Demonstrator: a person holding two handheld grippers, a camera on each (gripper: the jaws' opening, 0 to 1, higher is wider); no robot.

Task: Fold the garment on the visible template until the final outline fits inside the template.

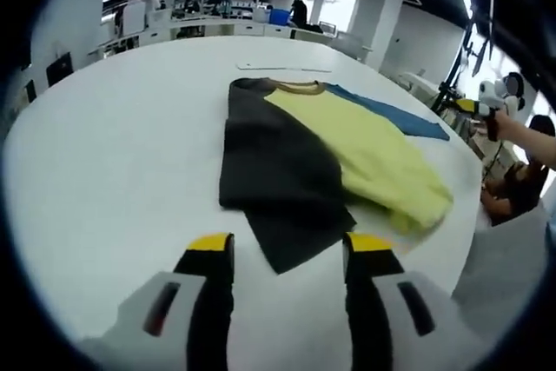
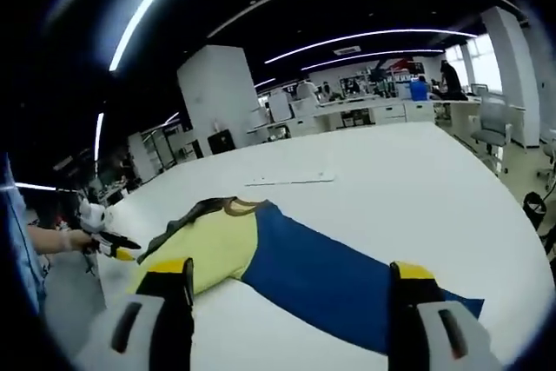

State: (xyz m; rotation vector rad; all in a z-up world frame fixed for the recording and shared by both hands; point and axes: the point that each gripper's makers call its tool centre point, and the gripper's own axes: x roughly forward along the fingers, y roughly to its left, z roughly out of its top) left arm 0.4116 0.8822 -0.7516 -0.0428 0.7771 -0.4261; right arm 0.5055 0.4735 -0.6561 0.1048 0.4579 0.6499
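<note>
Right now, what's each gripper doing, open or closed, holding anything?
Left gripper: open, holding nothing, above the garment.
Right gripper: open, holding nothing.

- We are in a large open-plan lab or office hall: long curved ceiling light strips (image 2: pixel 347 41) and white square pillars (image 2: pixel 217 97).
- Far benches (image 1: pixel 217 28) carry equipment; people (image 2: pixel 420 89) work there.
- A big white surface (image 1: pixel 113 154) fills the near space.
</note>
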